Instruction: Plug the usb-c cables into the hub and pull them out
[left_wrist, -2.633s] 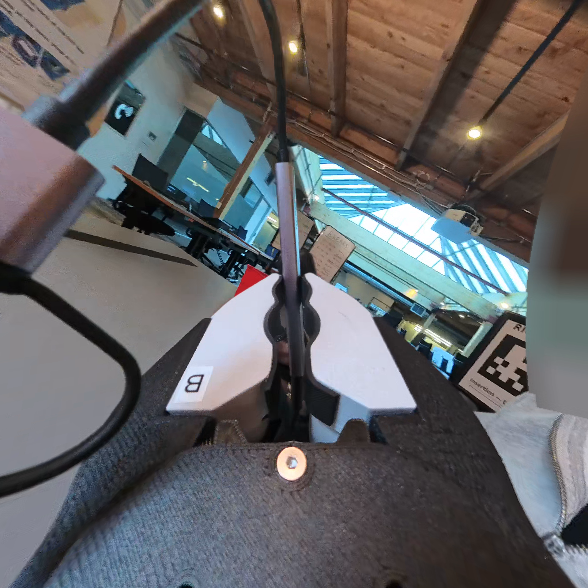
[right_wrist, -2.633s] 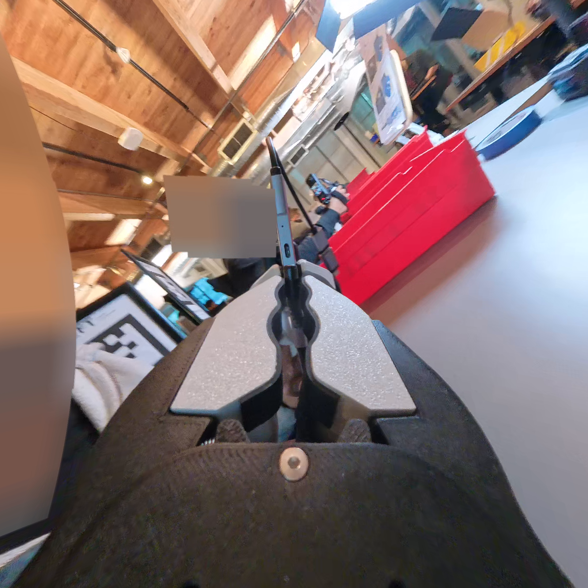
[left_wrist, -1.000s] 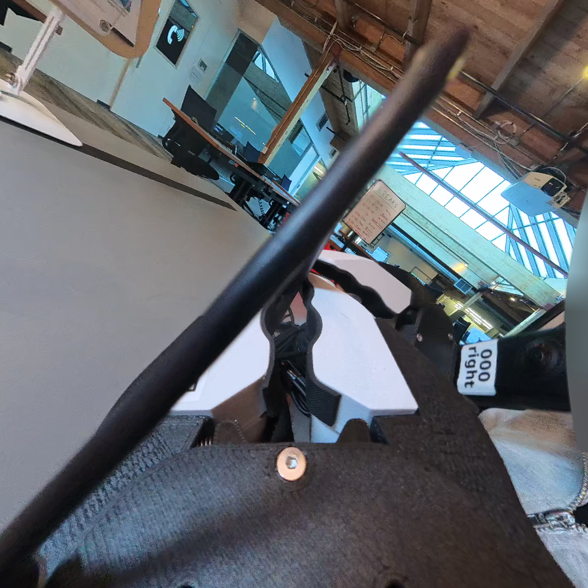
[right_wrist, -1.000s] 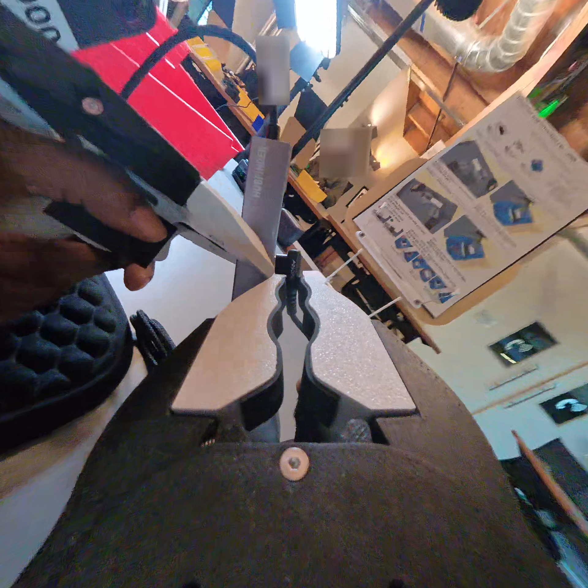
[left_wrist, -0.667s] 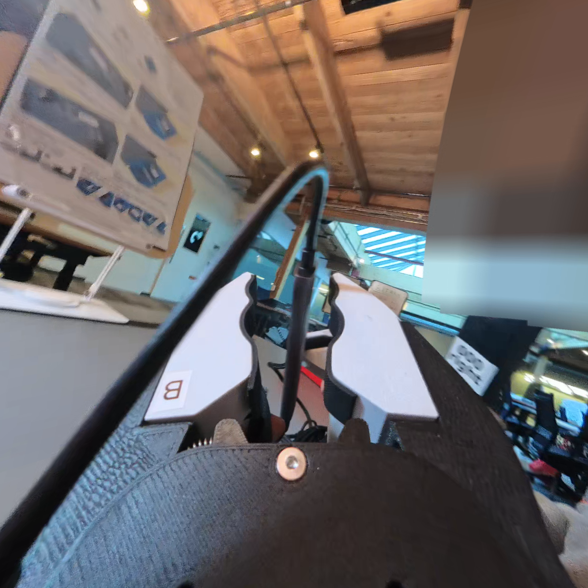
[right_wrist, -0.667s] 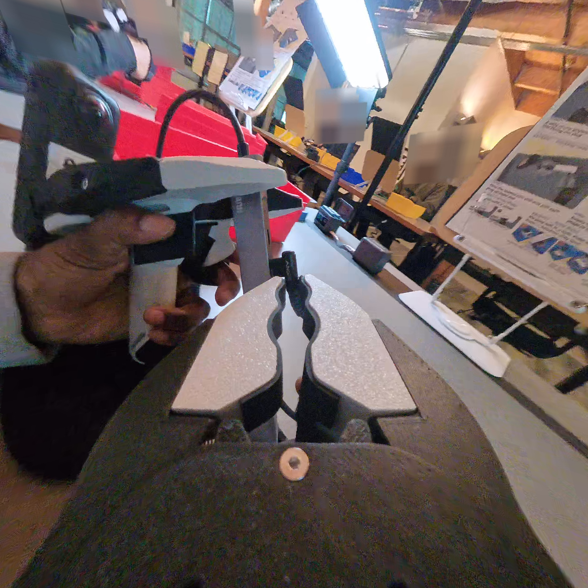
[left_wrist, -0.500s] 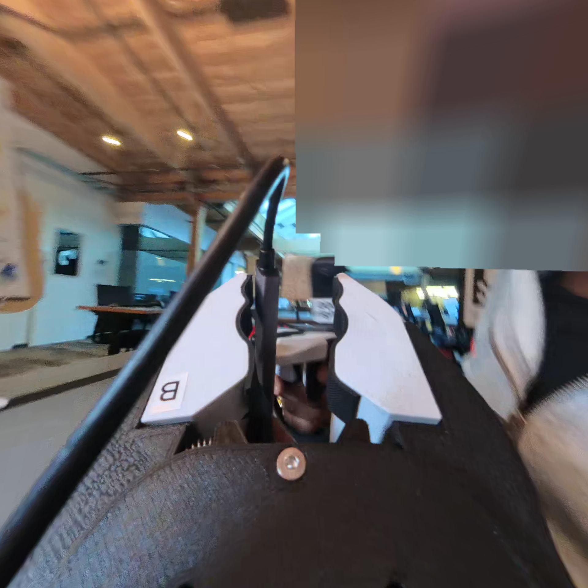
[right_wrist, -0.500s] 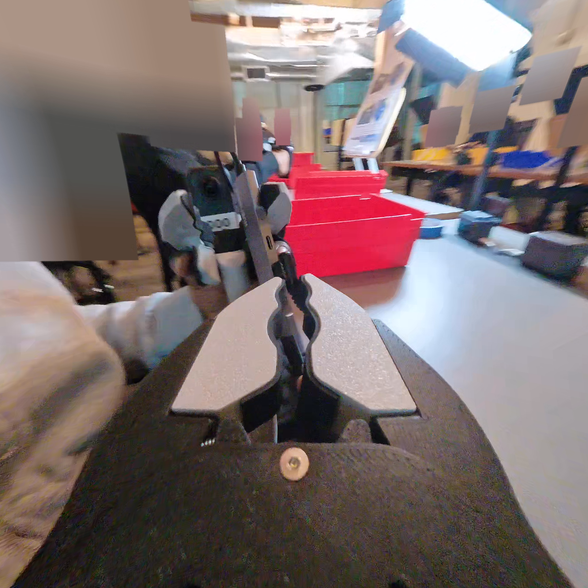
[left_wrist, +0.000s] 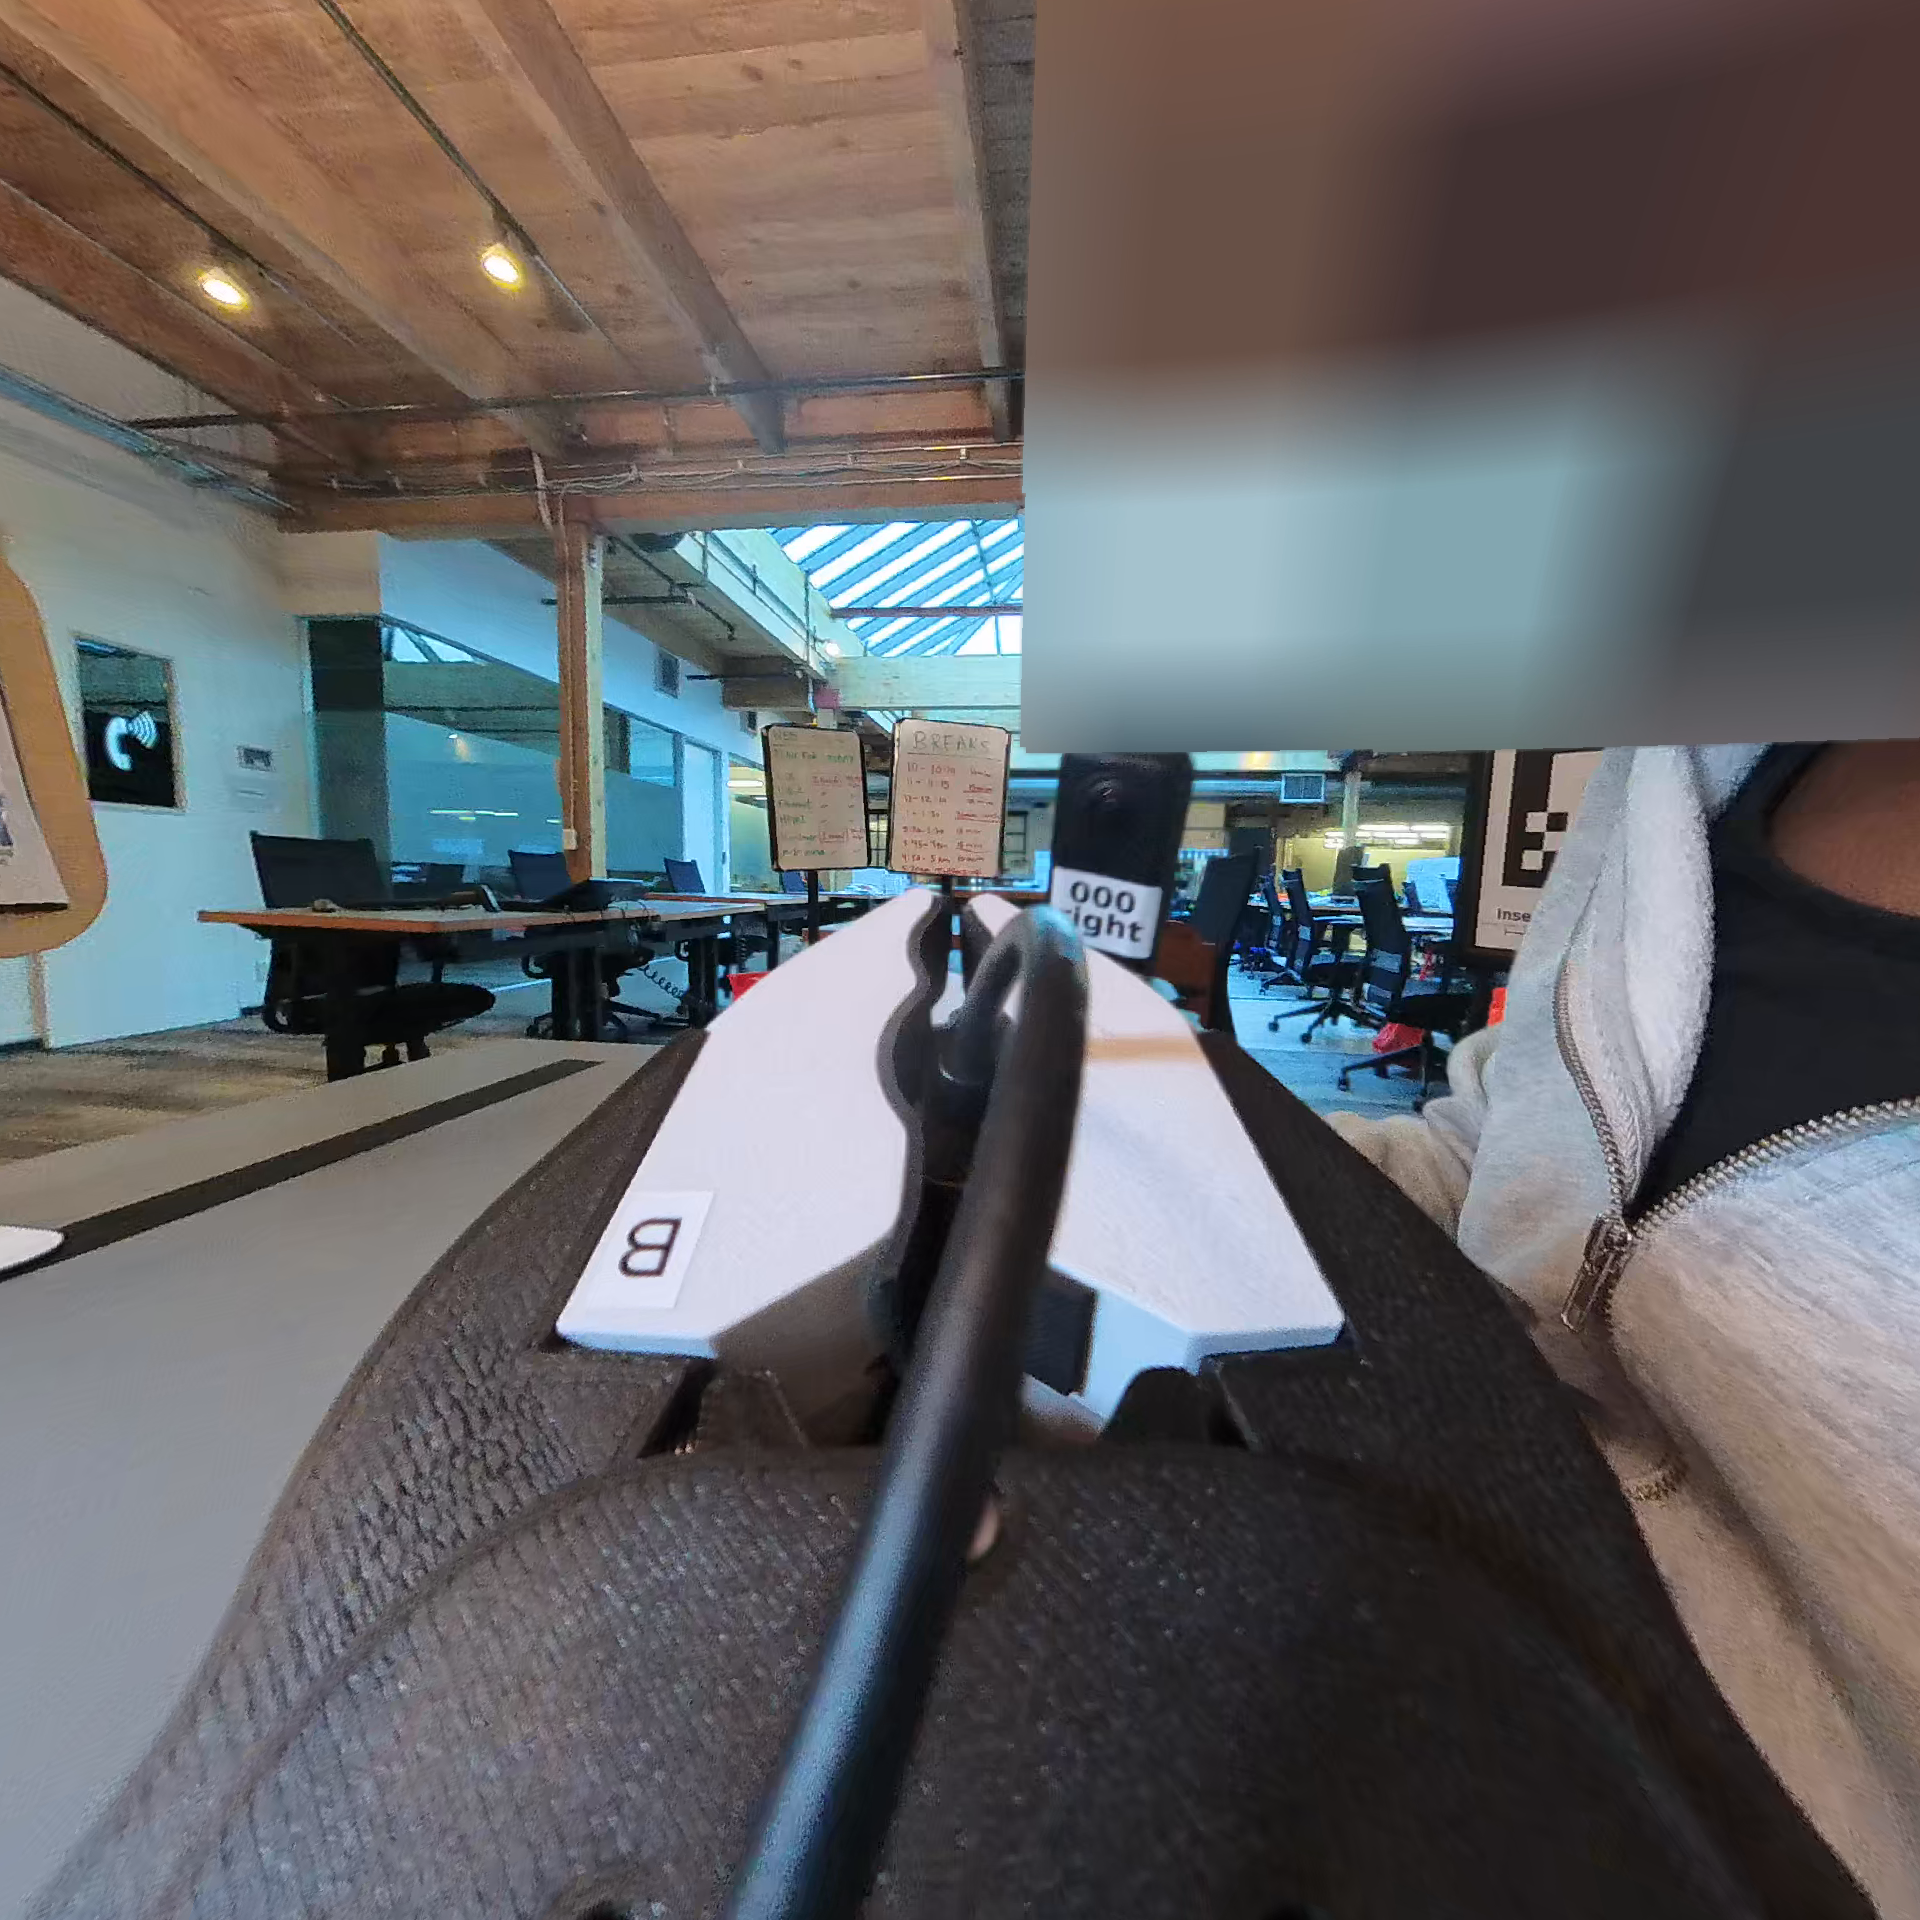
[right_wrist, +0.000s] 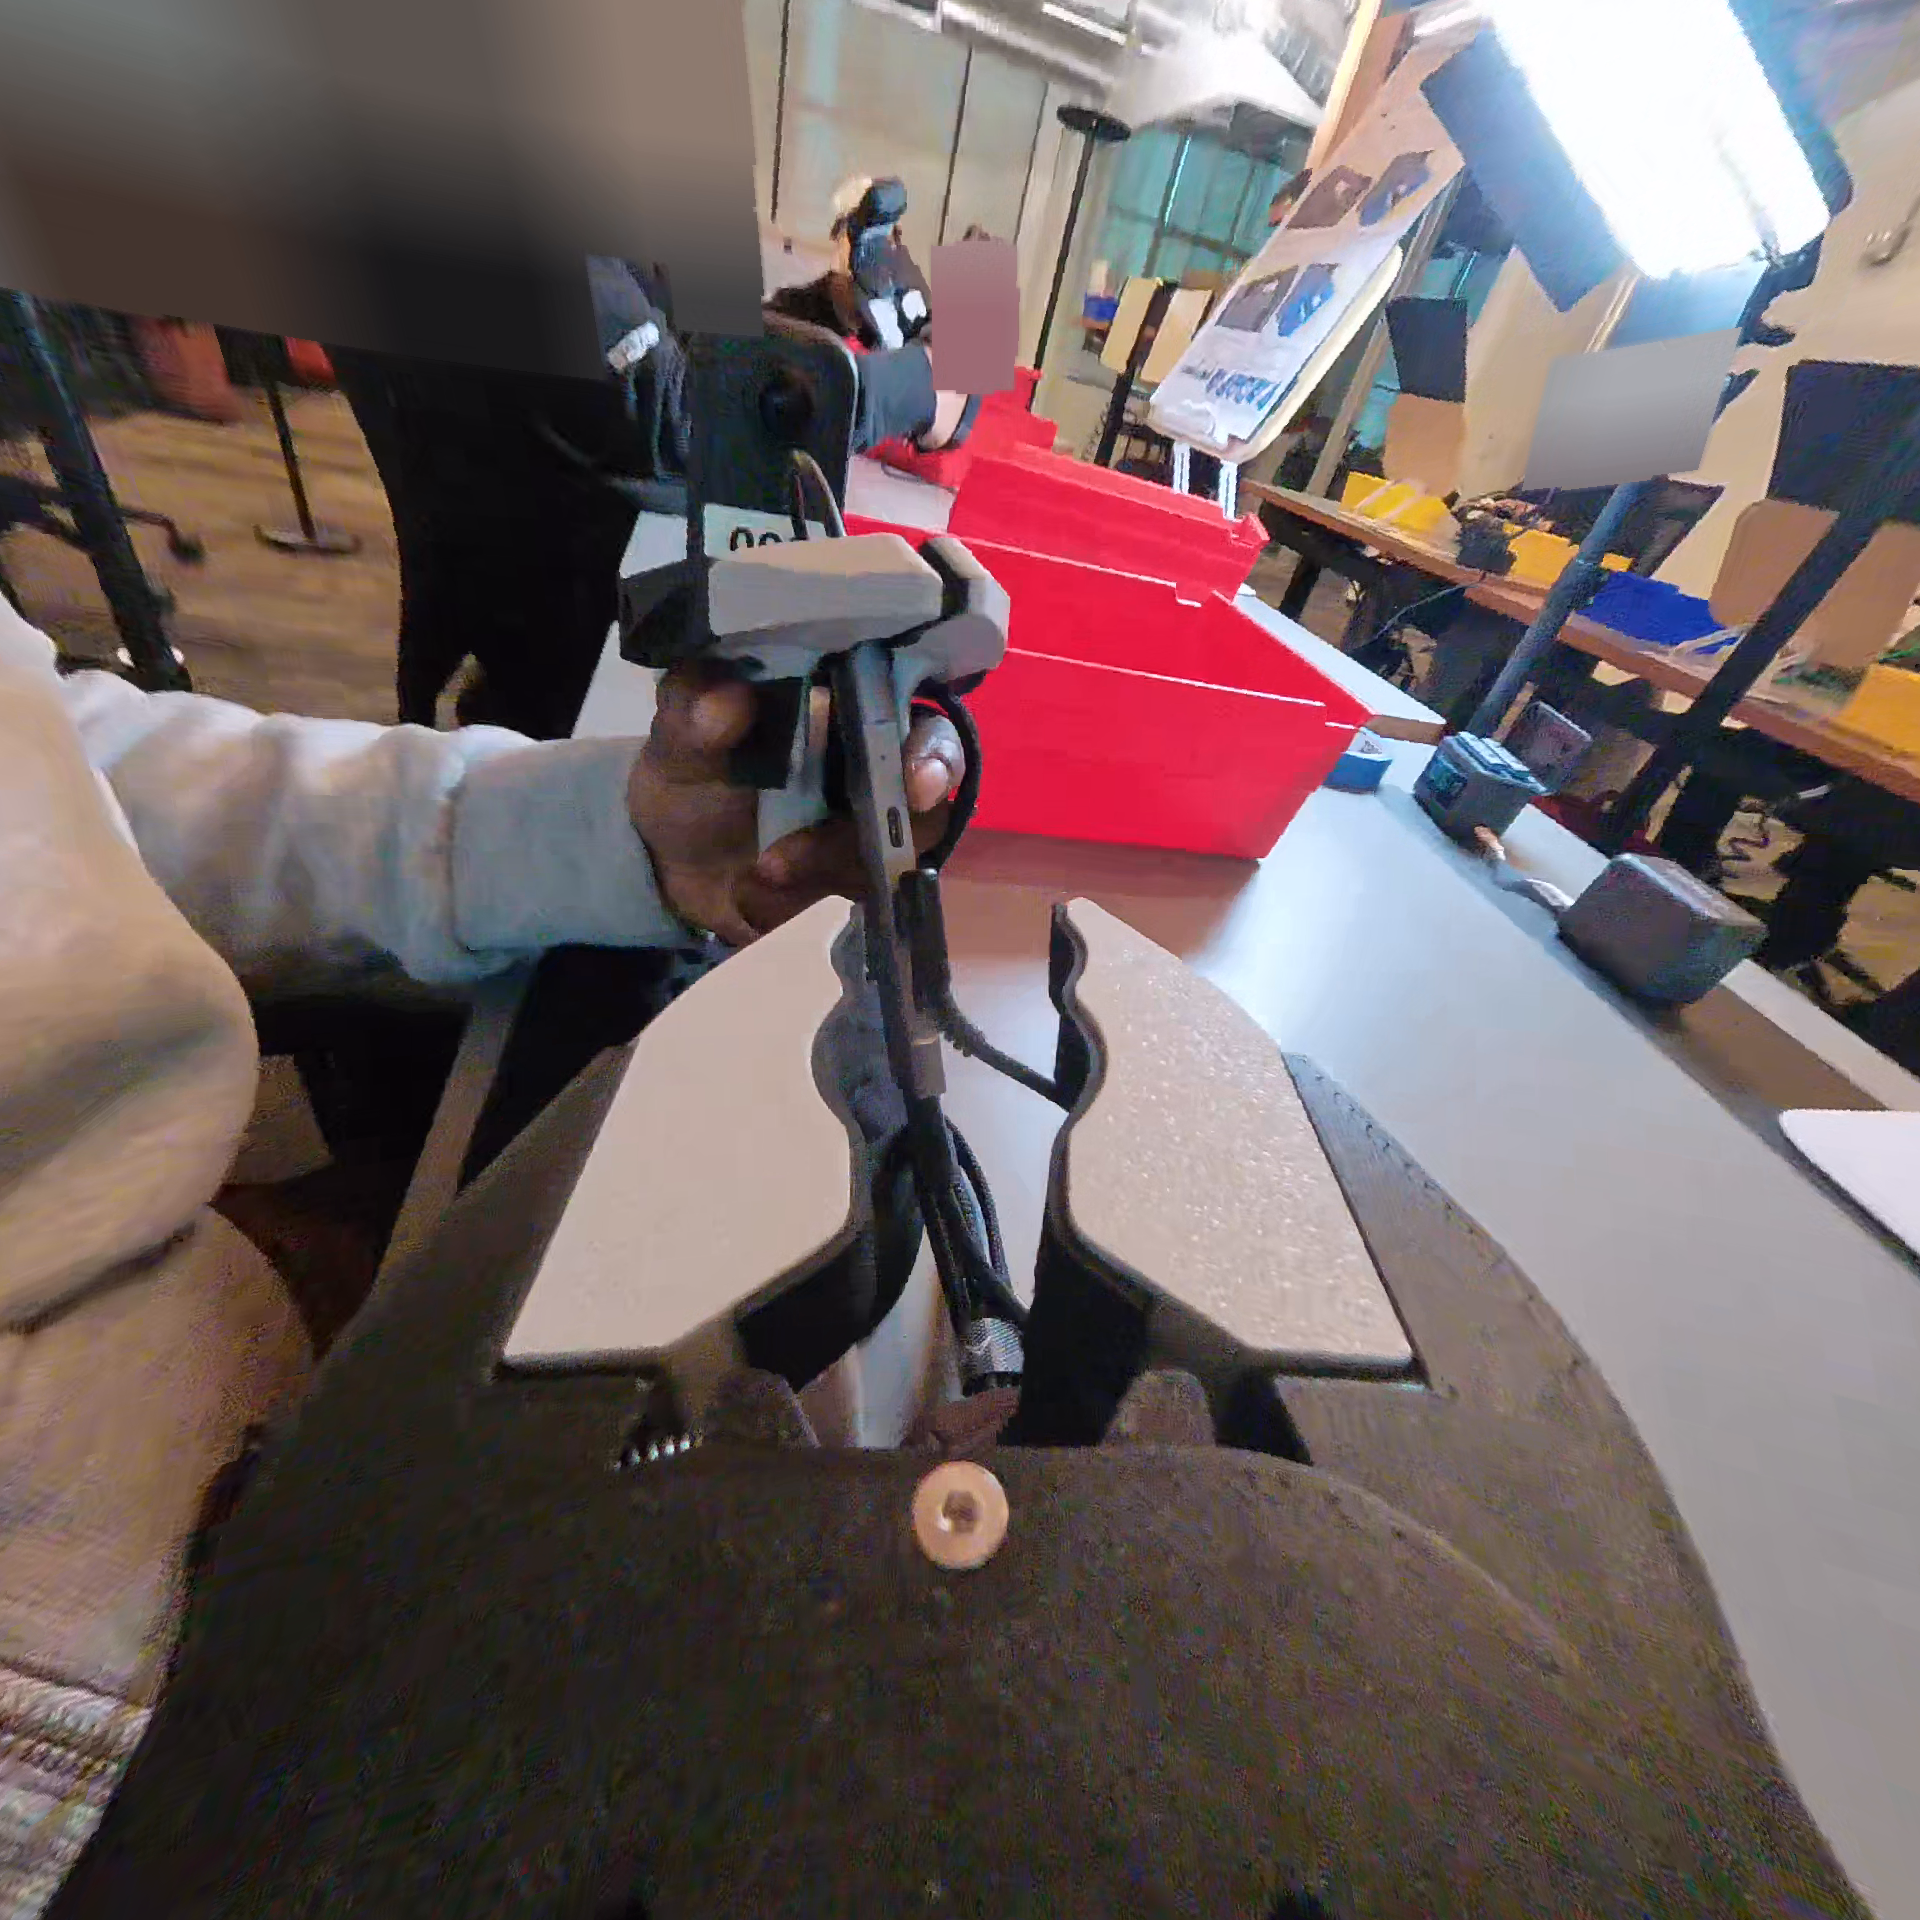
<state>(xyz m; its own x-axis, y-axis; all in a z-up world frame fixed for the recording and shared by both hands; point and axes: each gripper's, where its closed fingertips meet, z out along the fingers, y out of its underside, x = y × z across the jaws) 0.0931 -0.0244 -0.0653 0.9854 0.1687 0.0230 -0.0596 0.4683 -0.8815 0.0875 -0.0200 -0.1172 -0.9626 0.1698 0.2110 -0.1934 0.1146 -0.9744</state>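
My left gripper (left_wrist: 954, 914) is shut on the slim grey hub (left_wrist: 935, 1101), seen edge-on between its white fingers. A black cable (left_wrist: 966, 1299) loops over the gripper toward the tips. In the right wrist view the left gripper (right_wrist: 873, 665) holds the hub (right_wrist: 881, 790) pointing down toward my right gripper (right_wrist: 951, 925). The right gripper is open, its jaws apart on either side of the hub's lower end. A black usb-c plug (right_wrist: 922, 935) sits against the hub's edge between the fingers, touched by neither. Its thin cable (right_wrist: 987, 1055) trails to the right.
Red bins (right_wrist: 1122, 707) stand behind on the grey table (right_wrist: 1455, 1143). To the right are a blue tape roll (right_wrist: 1361, 769), a small dark device (right_wrist: 1475, 779), a grey block (right_wrist: 1652, 925) and a white stand base (right_wrist: 1860, 1164). The holder's sleeve (right_wrist: 312, 831) fills the left.
My right gripper, shut on the plug half a second ago, has opened and let it go against the hub. My left gripper's jaws have closed on the hub. Both views have swung level.
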